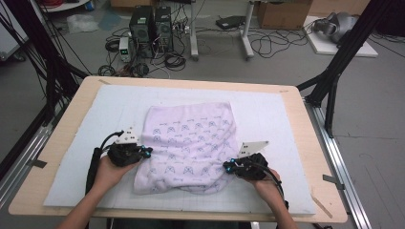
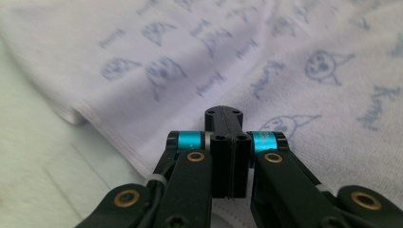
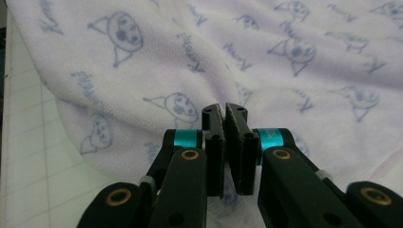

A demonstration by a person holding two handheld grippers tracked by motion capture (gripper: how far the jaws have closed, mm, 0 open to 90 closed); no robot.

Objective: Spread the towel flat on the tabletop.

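lying rumpled near the middle of a pale grey gridded foam mat (image 1: 286, 124) on a light wooden table (image 1: 62, 143): a soft lilac terry towel printed with small blue cat faces and script (image 1: 191, 143), far edge fairly flat, near edge bunched and rolled under.

starting at the left: left gripper (image 1: 147, 151), black with teal bands, resting at the towel's left hem about halfway down its side. seen in the left gripper view, left gripper (image 2: 227, 126) with jaws pressed flat together, and a fold of cloth bulging under the linkage; probably pinching the hem, though the pinch itself sits hidden behind the jaws.

moving to the right: right gripper (image 1: 230, 165) sitting at the near right corner, where the cloth is thickest. seen in the right gripper view, right gripper (image 3: 224, 111) nearly closed, a thin slit left between the pads, with cloth beneath and behind; cannot tell whether any of it is caught.

judging the handling: light, limp, no stiffness at all, so likely to sag and drape between two holds and slide a little over the smooth mat. not fragile, and grippy enough on the looped pile. best taken at the stitched hem or a corner, pinching a single layer rather than the rolled bunch, which would drag hidden folds along.
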